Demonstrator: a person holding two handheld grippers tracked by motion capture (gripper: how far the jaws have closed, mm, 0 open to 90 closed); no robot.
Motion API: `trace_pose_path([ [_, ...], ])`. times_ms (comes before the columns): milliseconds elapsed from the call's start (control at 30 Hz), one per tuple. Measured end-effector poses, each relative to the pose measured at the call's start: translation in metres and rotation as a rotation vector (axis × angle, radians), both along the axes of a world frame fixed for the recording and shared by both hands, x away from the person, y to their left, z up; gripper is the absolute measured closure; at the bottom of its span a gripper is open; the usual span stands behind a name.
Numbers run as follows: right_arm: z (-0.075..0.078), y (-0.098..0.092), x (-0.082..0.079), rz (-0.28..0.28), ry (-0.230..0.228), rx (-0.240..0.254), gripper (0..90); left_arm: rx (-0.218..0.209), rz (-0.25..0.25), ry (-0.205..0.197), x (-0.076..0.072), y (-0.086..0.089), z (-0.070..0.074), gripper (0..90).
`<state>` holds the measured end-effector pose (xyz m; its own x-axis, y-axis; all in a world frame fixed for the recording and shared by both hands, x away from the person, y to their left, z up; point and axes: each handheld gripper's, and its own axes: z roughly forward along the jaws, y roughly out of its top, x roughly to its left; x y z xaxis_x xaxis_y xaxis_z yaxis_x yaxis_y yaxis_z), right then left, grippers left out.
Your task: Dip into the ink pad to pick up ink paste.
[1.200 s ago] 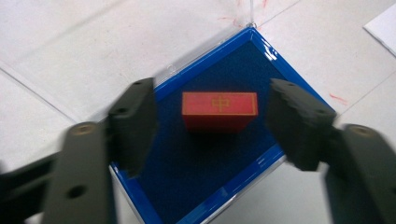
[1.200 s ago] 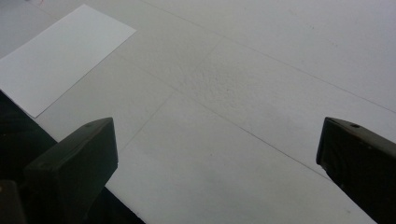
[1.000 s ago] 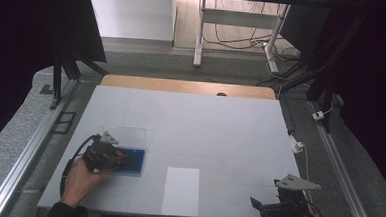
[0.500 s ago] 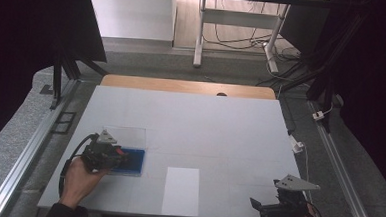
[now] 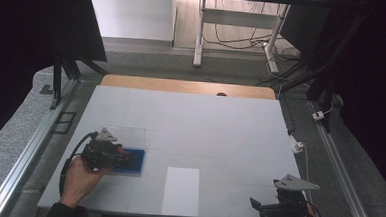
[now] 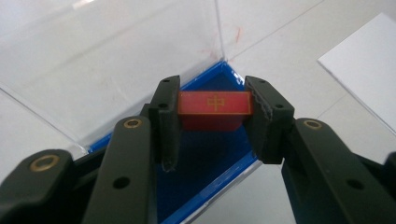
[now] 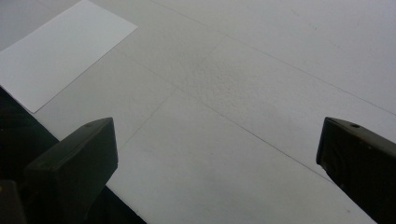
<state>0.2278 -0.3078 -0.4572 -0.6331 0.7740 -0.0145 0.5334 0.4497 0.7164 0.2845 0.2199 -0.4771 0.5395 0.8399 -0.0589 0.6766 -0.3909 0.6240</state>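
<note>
Over table (image 5: 220, 130), left claw (image 6: 212, 119) clamps red block (image 6: 214, 103).

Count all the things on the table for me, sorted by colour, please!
Red: 1, the small red block held between the left gripper fingers.
Blue: 1, the blue tray with a clear lid.
White: 1, the white sheet.
Total: 3.

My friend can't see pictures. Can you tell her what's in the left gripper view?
The left gripper pinches a small red block between its two black jaws, above a blue tray with an open clear lid. A white sheet lies on the table nearby.
</note>
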Motion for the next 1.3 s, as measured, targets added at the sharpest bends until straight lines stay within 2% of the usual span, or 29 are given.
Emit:
trace_pose_path([
  [300,0.000,0.000,0.000,-0.001,0.000,0.000,0.0,0.017,0.012,0.056,0.011,-0.004,-0.010,58.6],
  [500,0.000,0.000,0.000,0.000,0.000,0.001,0.0,0.061,0.011,0.081,0.016,-0.007,-0.016,58.6],
  [600,0.000,0.000,0.000,0.002,0.000,0.000,0.0,0.089,0.005,0.077,0.016,-0.011,-0.017,58.7],
  [767,0.000,0.000,-0.001,0.003,-0.001,-0.005,0.0,0.070,0.007,0.071,0.015,-0.009,-0.020,59.1],
  [900,0.000,0.001,-0.001,0.007,0.000,-0.009,0.0,0.123,0.001,0.031,0.010,-0.016,-0.021,59.2],
  [967,0.000,0.001,-0.001,0.007,0.000,-0.009,0.0,0.113,0.006,0.032,0.010,-0.015,-0.022,59.3],
  [1067,0.000,0.001,-0.001,0.007,-0.001,-0.009,0.0,0.053,0.016,0.051,0.012,-0.008,-0.023,59.3],
  [1133,0.000,0.001,-0.001,0.006,-0.002,-0.009,0.0,0.028,0.019,0.059,0.013,-0.005,-0.024,59.3],
  [1300,0.000,0.001,-0.001,0.006,-0.003,-0.010,0.0,0.060,0.023,0.045,0.011,-0.009,-0.024,59.3],
])
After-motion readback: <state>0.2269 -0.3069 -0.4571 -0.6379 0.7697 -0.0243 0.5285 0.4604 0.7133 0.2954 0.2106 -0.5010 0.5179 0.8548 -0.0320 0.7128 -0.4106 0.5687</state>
